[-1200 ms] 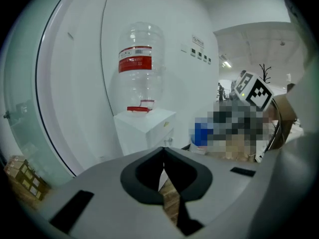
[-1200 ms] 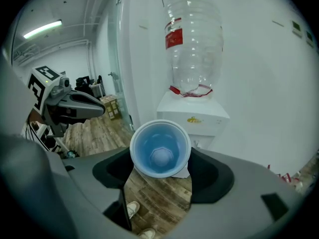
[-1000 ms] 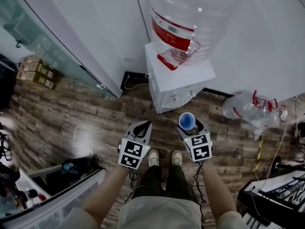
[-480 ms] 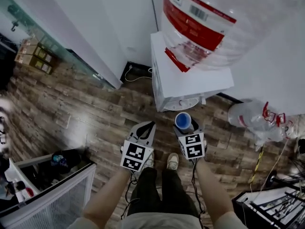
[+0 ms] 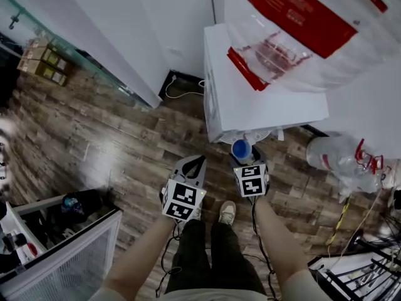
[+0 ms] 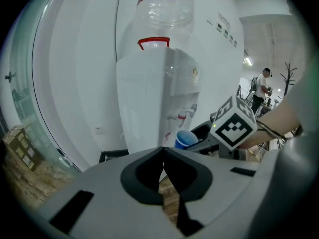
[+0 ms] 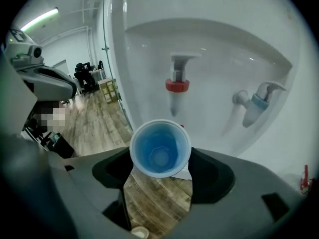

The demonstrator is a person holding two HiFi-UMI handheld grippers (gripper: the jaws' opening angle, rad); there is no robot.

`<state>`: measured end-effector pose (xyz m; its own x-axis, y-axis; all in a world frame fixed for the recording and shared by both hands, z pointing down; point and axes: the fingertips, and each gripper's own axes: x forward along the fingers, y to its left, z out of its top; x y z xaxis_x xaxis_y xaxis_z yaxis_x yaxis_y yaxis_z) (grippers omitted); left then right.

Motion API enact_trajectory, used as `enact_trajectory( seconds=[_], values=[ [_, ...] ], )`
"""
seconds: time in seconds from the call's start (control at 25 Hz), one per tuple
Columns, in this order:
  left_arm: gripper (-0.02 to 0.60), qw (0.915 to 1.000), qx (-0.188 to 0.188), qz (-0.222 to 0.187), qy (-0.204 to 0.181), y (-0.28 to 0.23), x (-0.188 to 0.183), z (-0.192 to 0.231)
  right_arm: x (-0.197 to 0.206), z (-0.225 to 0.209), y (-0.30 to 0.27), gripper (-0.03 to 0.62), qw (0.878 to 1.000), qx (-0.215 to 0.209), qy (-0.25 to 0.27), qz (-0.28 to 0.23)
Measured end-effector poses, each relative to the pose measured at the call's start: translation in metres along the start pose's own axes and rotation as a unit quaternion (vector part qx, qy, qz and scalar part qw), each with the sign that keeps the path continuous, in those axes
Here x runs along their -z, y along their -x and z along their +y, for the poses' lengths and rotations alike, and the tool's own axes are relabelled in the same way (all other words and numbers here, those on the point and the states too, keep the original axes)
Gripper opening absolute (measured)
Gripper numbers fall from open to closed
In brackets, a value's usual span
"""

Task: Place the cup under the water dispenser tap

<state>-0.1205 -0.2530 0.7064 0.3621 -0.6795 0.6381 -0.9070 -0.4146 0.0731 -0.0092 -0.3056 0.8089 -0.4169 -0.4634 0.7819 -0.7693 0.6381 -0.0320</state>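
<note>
A white water dispenser point(image 5: 250, 108) with a large clear bottle point(image 5: 313, 24) on top stands against the wall. My right gripper point(image 5: 243, 157) is shut on a blue cup point(image 5: 241, 149), held upright and empty just before the dispenser's front. In the right gripper view the cup point(image 7: 160, 148) sits in front of and below the red tap point(image 7: 177, 86); a blue tap point(image 7: 259, 103) is to the right. My left gripper point(image 5: 193, 163) hangs beside it to the left, jaws shut and empty point(image 6: 163, 156). The left gripper view also shows the cup point(image 6: 186, 139).
Empty water bottles point(image 5: 341, 158) lie on the wooden floor right of the dispenser. A glass cabinet point(image 5: 69, 256) stands at lower left, cardboard boxes point(image 5: 41, 68) by the glass wall. A cable point(image 5: 182, 89) runs behind the dispenser. My shoe point(image 5: 227, 212) is below the grippers.
Both grippers have sunk and moved toward the dispenser's front. The cup stays gripped and now sits close to the tap recess.
</note>
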Motion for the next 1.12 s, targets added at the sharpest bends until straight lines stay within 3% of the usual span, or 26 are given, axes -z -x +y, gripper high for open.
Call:
enact_trajectory(
  seconds=[0.64, 1.12],
  values=[
    [0.008, 0.9995, -0.004, 0.018, 0.024, -0.032, 0.03, 0.017, 0.019, -0.022, -0.088, 0.362, 1.0, 0.012, 0.008, 0.006],
    [0.006, 0.999, -0.002, 0.035, 0.026, -0.017, 0.034, 0.019, 0.019, -0.022, -0.071, 0.426, 1.0, 0.022, -0.012, 0.016]
  ],
)
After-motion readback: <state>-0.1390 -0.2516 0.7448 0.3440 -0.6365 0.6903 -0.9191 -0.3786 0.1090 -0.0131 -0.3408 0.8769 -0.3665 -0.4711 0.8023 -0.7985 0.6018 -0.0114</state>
